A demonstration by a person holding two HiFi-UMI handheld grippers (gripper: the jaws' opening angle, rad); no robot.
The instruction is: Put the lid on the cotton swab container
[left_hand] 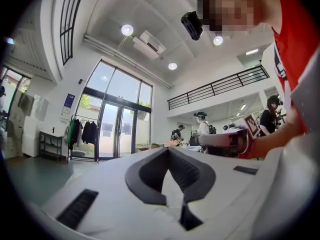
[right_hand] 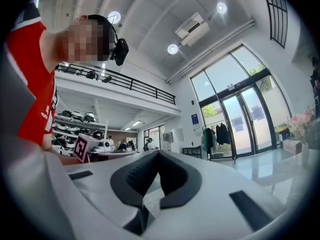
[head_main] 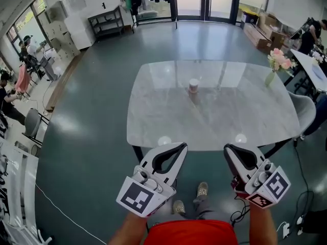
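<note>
The left gripper (head_main: 180,147) has its fingers pressed together with nothing between them. The right gripper (head_main: 229,148) is closed the same way and also empty. Both sets of fingertips sit just short of the near edge of the marble table (head_main: 153,121). The cotton swab container (head_main: 193,86) stands upright on it, well ahead of the fingertips and roughly midway between them. A vase of flowers (head_main: 276,65) stands far ahead, right of the right fingers
</note>
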